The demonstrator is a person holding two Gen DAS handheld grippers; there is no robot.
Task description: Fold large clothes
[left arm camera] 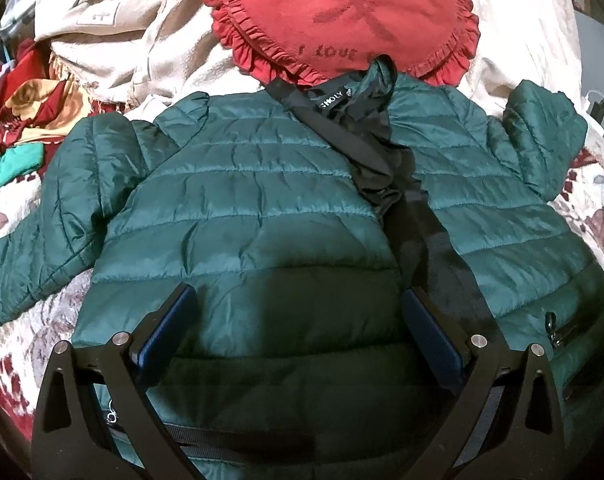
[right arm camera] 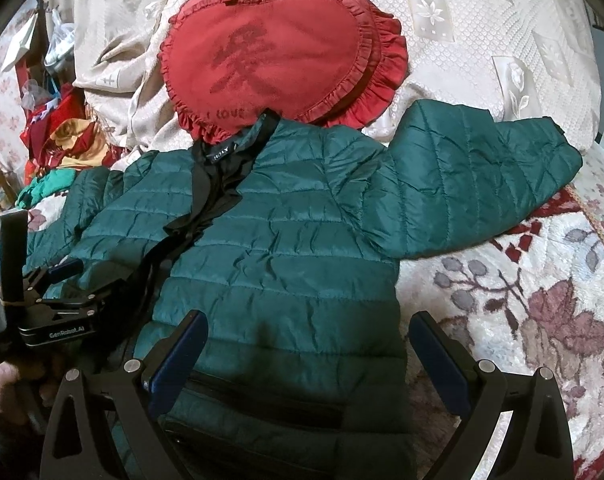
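Observation:
A dark green quilted jacket [left arm camera: 261, 200] lies front up on the bed, its black-lined collar [left arm camera: 354, 100] toward the cushion. One sleeve [left arm camera: 41, 220] spreads to the left, the other sleeve [right arm camera: 482, 184] stretches out to the right. My left gripper [left arm camera: 299, 296] hovers open over the jacket's lower front, beside the black zip strip [left arm camera: 434, 248], holding nothing. My right gripper [right arm camera: 310, 318] is open too, above the jacket's [right arm camera: 293, 248] lower right panel near its side edge. In the right wrist view, a hand [right arm camera: 5, 392] holds the left tool's black housing [right arm camera: 57, 332] at the left.
A red heart-shaped ruffled cushion [left arm camera: 342, 12] sits just beyond the collar on a beige bedspread [right arm camera: 482, 20]. A pile of colourful cloth [left arm camera: 25, 108] lies at the far left. A floral blanket [right arm camera: 522, 300] covers the bed to the jacket's right.

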